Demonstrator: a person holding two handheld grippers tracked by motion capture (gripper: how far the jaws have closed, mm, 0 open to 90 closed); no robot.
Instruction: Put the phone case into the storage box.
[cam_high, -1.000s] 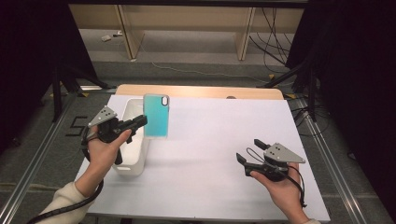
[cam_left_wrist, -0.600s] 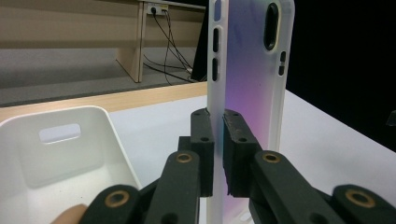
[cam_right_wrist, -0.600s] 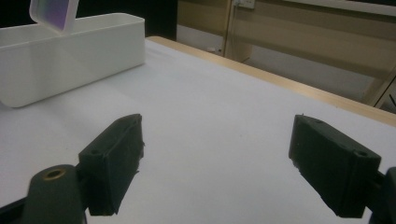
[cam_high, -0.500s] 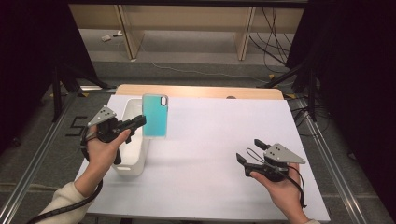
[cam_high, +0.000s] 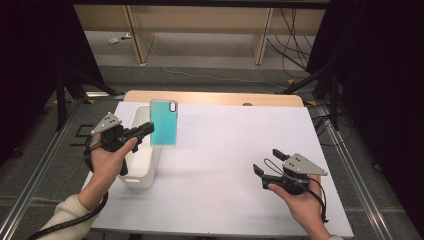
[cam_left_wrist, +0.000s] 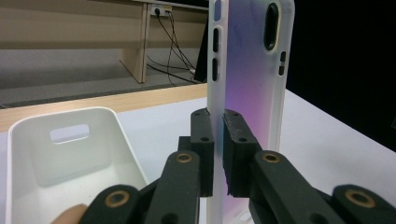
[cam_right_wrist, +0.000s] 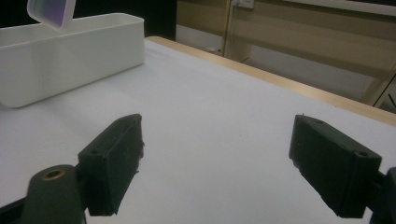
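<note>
A teal phone case (cam_high: 164, 123) with a camera cutout hangs in the air beside the right wall of the white bin (cam_high: 131, 172). My left gripper (cam_high: 150, 128) is shut on its left edge. In the left gripper view the case (cam_left_wrist: 252, 70) stands upright, purple-tinted and translucent, with its thin edge pinched between the two black pads (cam_left_wrist: 202, 140). My right gripper (cam_high: 266, 162) rests low over the table at the front right, open, with nothing between its fingers (cam_right_wrist: 112, 161). A corner of the case (cam_right_wrist: 51, 11) shows at the top left of the right gripper view, above the bin (cam_right_wrist: 70, 51).
The white bin (cam_left_wrist: 65, 163) has a handle slot in its far wall and looks empty inside. A white sheet (cam_high: 235, 145) covers the table, with a wooden strip (cam_high: 215, 98) along the far edge. Shelving legs and cables stand on the floor behind.
</note>
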